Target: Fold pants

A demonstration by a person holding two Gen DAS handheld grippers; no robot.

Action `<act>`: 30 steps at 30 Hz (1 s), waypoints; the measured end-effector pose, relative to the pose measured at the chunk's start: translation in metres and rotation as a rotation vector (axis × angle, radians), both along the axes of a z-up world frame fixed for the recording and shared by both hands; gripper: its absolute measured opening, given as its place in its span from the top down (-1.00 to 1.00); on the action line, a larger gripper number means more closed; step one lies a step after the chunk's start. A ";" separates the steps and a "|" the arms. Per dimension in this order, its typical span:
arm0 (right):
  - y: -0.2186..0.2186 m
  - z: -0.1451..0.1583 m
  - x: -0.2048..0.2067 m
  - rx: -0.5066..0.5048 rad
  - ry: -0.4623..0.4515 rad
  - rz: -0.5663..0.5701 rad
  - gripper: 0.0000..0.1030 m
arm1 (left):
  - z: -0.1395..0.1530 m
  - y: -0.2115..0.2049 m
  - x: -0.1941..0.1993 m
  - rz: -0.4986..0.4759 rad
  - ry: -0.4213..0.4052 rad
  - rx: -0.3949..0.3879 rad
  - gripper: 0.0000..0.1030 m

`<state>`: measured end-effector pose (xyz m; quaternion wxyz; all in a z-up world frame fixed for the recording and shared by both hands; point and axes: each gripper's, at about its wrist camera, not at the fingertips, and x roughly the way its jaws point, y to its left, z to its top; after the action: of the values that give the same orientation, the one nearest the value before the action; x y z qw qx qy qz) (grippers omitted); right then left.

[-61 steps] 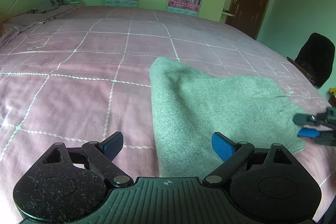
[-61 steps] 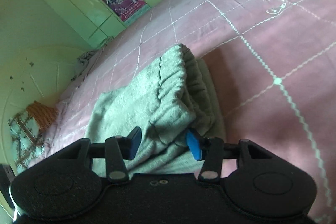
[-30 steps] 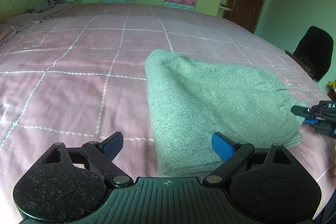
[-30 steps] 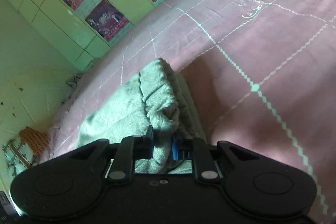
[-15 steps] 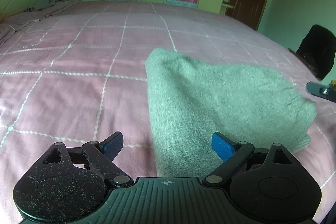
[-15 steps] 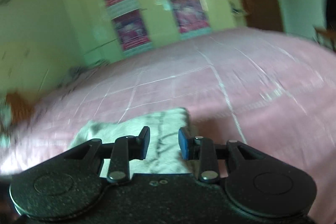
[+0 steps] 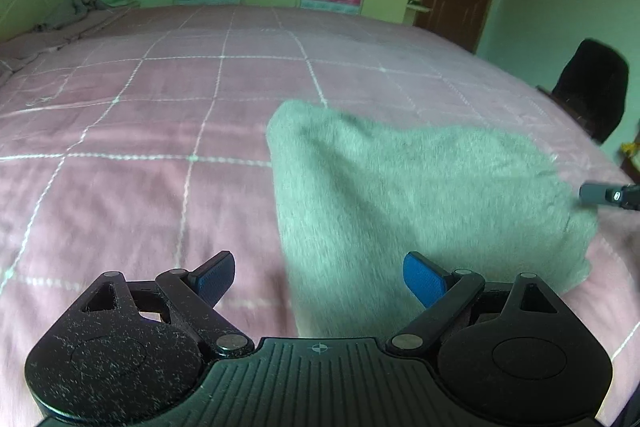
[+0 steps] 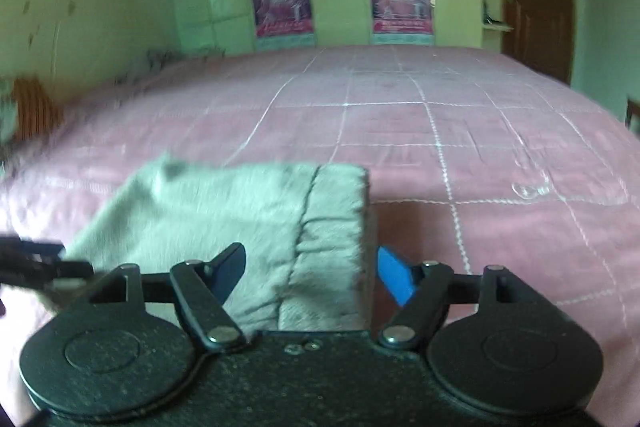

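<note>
A: Where are the pants [image 7: 424, 195]?

B: Folded on the pink bed [image 7: 140, 131]. They look soft and floppy.

A: The claws?

B: Left claw [image 7: 318, 277] is wide open, empty. Right claw [image 8: 312, 273] is opening, holding nothing. I'd grab the thick waistband edge [image 8: 336, 211].

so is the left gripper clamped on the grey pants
No, the left gripper stands wide open above the folded grey pants, its blue pads pressing on nothing.

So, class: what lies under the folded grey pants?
The folded grey fleece pants lie on a pink quilted bedspread with white grid stitching. Anything beneath or between the folds is covered and cannot be seen.
</note>
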<state>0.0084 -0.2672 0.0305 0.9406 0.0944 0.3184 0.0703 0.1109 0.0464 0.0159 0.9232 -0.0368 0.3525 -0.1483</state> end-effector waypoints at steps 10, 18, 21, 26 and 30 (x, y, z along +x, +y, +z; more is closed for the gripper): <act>-0.090 -0.060 0.037 0.609 0.309 -0.025 -0.49 | -0.032 0.043 0.065 -0.167 0.294 -0.441 -0.65; -0.084 -0.084 0.061 0.719 0.371 0.141 -0.49 | -0.075 0.047 0.103 -0.239 0.402 -0.721 -0.34; -0.074 -0.087 0.080 0.712 0.359 0.163 -0.37 | -0.078 0.031 0.111 -0.207 0.372 -0.673 0.14; -0.062 -0.077 0.095 0.678 0.348 0.227 0.06 | -0.075 0.035 0.107 -0.198 0.301 -0.768 0.52; -0.050 -0.045 0.106 0.684 0.282 0.317 0.10 | -0.043 0.050 0.113 -0.214 0.203 -0.805 0.52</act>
<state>0.1142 -0.3177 -0.0144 0.7795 0.3606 0.4131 0.3028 0.2238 0.0962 -0.0270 0.7753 -0.3716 0.3576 -0.3647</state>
